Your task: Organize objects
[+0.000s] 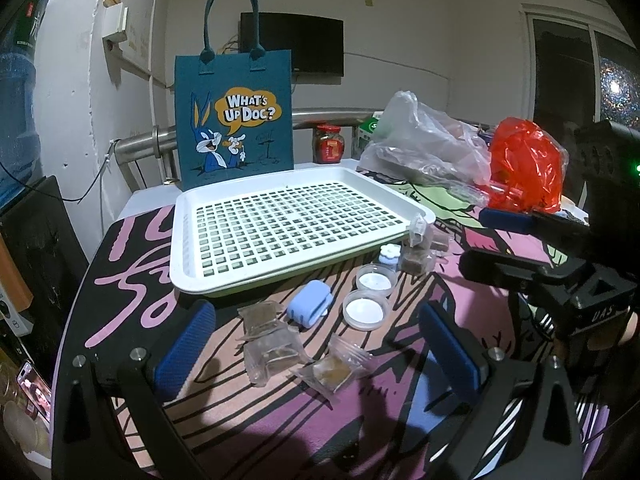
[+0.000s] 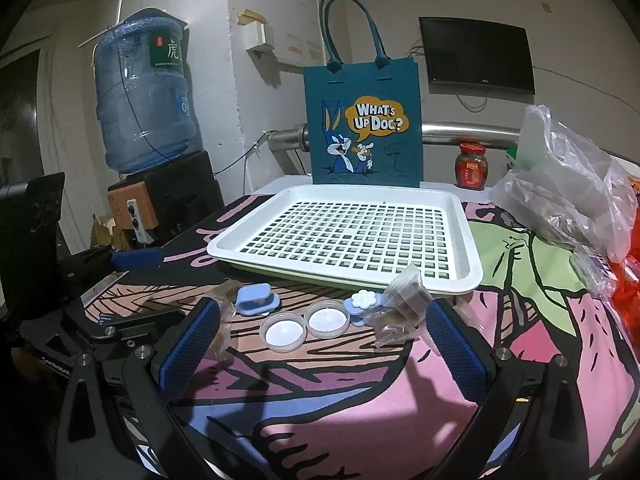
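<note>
Both grippers, left gripper (image 1: 316,344) and right gripper (image 2: 324,344), stand released with jaws wide, holding nothing. The white perforated tray (image 2: 474,276) lies on the patterned cloth. Just before it lie two round dishes (image 2: 283,332), a blue case (image 1: 309,306) and clear snack packets (image 1: 272,344).

Both wrist views are dim and cool-toned, lit from above and behind the cameras. The white tray (image 1: 182,236) is the brightest surface, evenly lit and without hard glare. In front of the tray, broad soft shadows fall across the patterned cloth (image 1: 132,280) at the bottom of each view. Behind the tray, the wall is grey and grainy. Right of the tray, the clear bag (image 1: 424,140) carries small highlights, and the window (image 1: 616,84) shows dark with speckled glints. Fisheye distortion bends the straight lines far from the tray, and the corners fall to black. Fine detail is soft and noisy throughout.
</note>
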Tool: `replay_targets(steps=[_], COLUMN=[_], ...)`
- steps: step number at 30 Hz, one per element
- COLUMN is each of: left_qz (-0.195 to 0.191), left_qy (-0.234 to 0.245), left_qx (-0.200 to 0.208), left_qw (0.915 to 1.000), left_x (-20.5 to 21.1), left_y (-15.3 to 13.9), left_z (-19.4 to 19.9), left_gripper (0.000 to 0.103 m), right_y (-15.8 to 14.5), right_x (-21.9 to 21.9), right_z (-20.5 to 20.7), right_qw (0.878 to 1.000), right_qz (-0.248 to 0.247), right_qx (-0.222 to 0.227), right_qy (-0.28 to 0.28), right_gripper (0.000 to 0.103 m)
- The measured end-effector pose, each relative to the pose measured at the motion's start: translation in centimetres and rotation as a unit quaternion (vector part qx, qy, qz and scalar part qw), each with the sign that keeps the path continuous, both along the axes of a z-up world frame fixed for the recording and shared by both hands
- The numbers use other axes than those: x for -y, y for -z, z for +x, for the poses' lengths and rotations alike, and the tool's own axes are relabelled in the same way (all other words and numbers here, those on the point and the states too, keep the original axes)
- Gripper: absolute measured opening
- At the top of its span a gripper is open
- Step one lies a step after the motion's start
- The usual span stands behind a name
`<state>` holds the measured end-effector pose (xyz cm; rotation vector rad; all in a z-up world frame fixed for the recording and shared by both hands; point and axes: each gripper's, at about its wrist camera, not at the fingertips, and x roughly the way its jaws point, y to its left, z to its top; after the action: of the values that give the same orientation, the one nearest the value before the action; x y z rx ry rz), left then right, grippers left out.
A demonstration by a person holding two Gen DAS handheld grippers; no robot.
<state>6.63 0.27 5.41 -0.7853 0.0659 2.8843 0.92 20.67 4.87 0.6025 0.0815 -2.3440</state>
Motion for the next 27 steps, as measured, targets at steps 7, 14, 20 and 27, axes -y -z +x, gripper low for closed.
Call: replay_targets(steps=[7, 14, 20, 27], left_qz=[0.0, -0.002, -0.002, -0.002], left_qy=[0.001, 0.004, 0.005, 0.006], left_qx=[0.001, 0.002, 0.003, 0.004], left_qw=[1.0, 1.0, 1.0, 1.0], left_x=[-0.14, -0.26, -0.33, -0.39], left_y=[-0.03, -0.05, -0.02, 0.04], left_z=[0.01, -0.05, -0.07, -0.12], left_gripper=[0.103, 0.103, 0.103, 0.103], right_y=[0.01, 0.01, 0.07, 0.09], right_x=[0.12, 0.21, 0.3, 0.38], right_z=[0.14, 0.15, 0.23, 0.25], right_qw=[1.0, 1.0, 1.0, 1.0], right_qz=[0.004, 0.005, 0.009, 0.012], right_qx=[-0.003, -0.004, -0.005, -0.005], right_qy=[-0.001, -0.001, -0.002, -0.003], right_gripper=[0.103, 0.103, 0.103, 0.103])
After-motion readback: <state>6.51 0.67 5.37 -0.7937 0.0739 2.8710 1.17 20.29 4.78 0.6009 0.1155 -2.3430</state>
